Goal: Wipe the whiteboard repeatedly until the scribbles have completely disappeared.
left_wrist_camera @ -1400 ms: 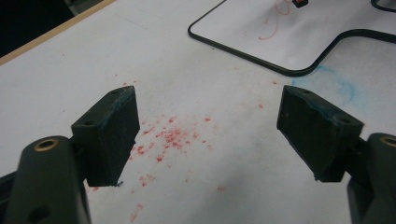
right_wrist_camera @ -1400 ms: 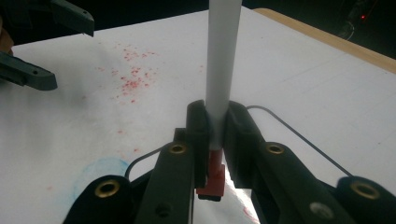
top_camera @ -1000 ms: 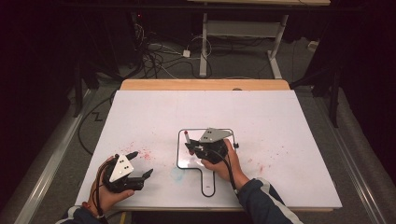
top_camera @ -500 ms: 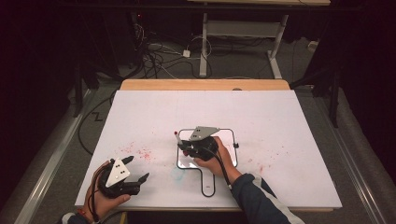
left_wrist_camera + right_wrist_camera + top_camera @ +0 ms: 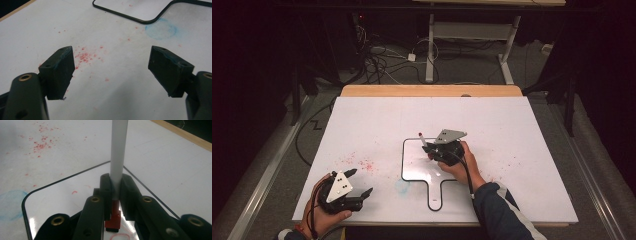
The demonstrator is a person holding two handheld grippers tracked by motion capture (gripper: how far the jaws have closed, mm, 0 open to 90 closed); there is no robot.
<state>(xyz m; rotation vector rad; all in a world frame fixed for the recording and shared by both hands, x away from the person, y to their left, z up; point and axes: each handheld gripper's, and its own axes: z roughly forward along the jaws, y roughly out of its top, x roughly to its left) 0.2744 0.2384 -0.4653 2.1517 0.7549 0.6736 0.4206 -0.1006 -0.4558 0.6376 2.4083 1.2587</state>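
The white table (image 5: 377,120) spreads under both claws, flecked with red specks (image 5: 85,56) just ahead of the left gripper (image 5: 112,67) and a blue smudge (image 5: 161,28) farther ahead to its right. The small whiteboard (image 5: 419,167), black-rimmed with a handle, lies directly beneath the right gripper (image 5: 115,187). The left gripper hovers near the table's near edge, jaws spread wide with nothing between them. The right gripper is clamped on a white marker (image 5: 119,150), its red end (image 5: 113,218) below the jaws, close over the board.

Dark room; grey floor (image 5: 272,160), tangled cables (image 5: 377,55), perhaps a desk frame (image 5: 467,35) behind.
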